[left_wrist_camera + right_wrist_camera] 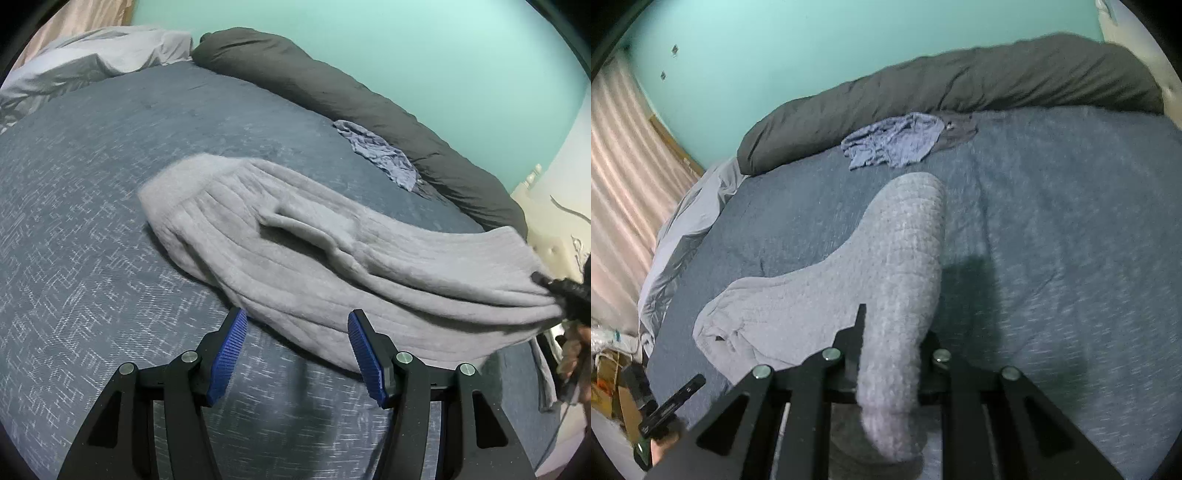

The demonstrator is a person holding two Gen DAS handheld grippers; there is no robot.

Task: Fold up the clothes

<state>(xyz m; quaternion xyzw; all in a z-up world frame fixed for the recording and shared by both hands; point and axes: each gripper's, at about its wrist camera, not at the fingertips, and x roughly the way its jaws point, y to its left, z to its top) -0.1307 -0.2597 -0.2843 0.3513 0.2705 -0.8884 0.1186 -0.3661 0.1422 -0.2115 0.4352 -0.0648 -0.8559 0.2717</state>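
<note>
Here the grey ribbed knit garment lies across the middle of the blue patterned bedspread, its far rounded end flat on the cover and its near end drawn up off the bed toward the right edge of the left wrist view. That raised end is pinched in the right gripper, whose jaws are closed narrow on a bunched fold of the knit; in the right wrist view the fabric runs from between the black fingers out over the bed in a thick band, and a loose tail of it hangs down below the jaws. The rest of the garment spreads to the left of that band in soft creases. The left gripper hovers just at the garment's near edge with its blue ribbed pads standing well apart and nothing between them; only bedspread and the garment's hem show in the gap. Beyond the garment, a crumpled blue-grey cloth lies near the far side of the bed, just beside a long dark grey rolled duvet that runs along the teal wall. A pale grey sheet is heaped at the bed's far left corner, next to a pinkish curtain.
</note>
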